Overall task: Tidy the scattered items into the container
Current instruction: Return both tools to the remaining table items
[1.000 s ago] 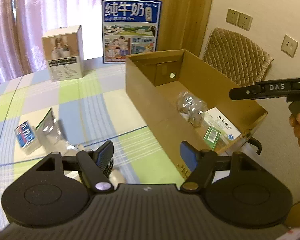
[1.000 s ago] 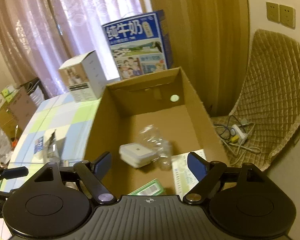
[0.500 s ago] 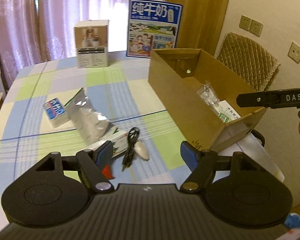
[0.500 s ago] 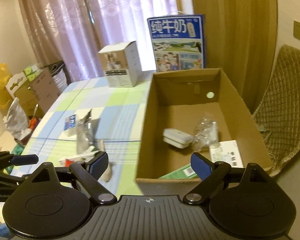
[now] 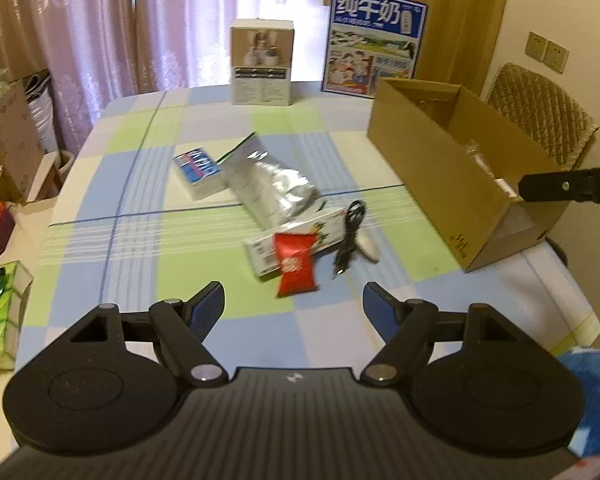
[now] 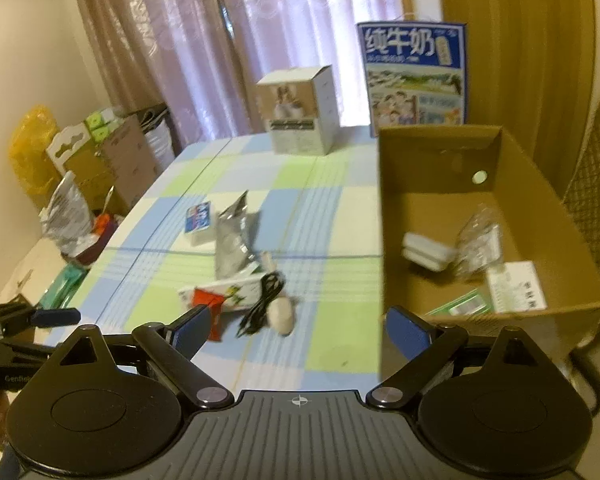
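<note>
Left-wrist and right-wrist views of a bench (image 5: 100,184) covered with a checked blue, green and white cloth. The left gripper (image 5: 294,306) hangs above the near edge of the bench with its fingers (image 5: 208,304) apart and nothing between them. The right gripper (image 6: 296,330) also stands with fingers apart and empty; its jaws have just been opening. Its blue pads frame the near corner of the cardboard box (image 6: 396,216).

The scattered items lie in a loose cluster mid-bench, left of the box. A red sachet (image 5: 296,264) rests partly on a long white carton (image 5: 320,228). Just right of them lie a coiled black cable (image 5: 350,228) and a small pale oval object (image 6: 281,314), touching each other. A crumpled silver foil pouch (image 5: 268,188) overlaps the far end of the carton, and a small blue-and-white box (image 5: 198,170) sits just beside the pouch.

Inside the cardboard box lie a white flat case (image 6: 426,252), a clear crumpled plastic bag (image 6: 478,240), a white packet with printed text (image 6: 516,286) and a green-edged packet (image 6: 464,304).

At the far edge of the bench stand a white product box (image 5: 262,66) and a blue milk carton case (image 5: 374,42).
</note>
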Motion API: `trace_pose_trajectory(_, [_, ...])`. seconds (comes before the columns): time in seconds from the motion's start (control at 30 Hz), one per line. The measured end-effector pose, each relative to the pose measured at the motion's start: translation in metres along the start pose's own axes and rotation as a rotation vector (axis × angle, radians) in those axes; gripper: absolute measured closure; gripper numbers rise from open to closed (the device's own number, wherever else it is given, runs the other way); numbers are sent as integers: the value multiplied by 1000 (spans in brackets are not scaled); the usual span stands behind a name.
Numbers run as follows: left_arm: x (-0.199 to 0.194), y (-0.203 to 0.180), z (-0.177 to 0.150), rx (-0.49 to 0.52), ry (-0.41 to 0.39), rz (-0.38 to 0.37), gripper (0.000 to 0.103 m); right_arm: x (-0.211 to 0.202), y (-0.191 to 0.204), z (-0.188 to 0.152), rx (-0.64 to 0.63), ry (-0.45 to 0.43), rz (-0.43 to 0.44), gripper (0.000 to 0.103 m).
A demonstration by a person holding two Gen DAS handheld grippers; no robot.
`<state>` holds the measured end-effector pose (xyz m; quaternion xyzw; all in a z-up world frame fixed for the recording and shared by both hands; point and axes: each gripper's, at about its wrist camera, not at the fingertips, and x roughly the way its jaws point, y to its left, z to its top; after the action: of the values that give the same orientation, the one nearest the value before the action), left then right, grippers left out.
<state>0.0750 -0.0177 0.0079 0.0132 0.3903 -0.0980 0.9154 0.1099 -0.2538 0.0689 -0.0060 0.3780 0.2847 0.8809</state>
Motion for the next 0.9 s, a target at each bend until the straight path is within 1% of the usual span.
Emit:
trace_pose_trajectory(0.23, [2, 18, -13, -22, 22, 17, 30, 15, 19, -15, -20, 37, 22, 11])
trace_pose_trajectory(0.43, [11, 23, -19, -34, 35, 4, 30, 32, 26, -21, -26, 67, 23, 11])
trace_pose_trajectory(0.53, [17, 24, -19, -33, 41, -8, 30, 42, 29, -23, -23, 87, 26, 11])
trace_pose_trajectory(0.7, [32, 24, -17, -27, 54, -8, 31, 62, 35, -24, -6, 113, 41, 12])
trace_pose_trajectory(0.8, [39, 26, -13, -32, 59, -3, 31, 74, 38, -23, 12, 122, 28, 12])
trace_pose_trajectory(0.9, [47, 26, -8, -26, 64, 7, 31, 87, 36, -20, 51, 129, 15, 17])
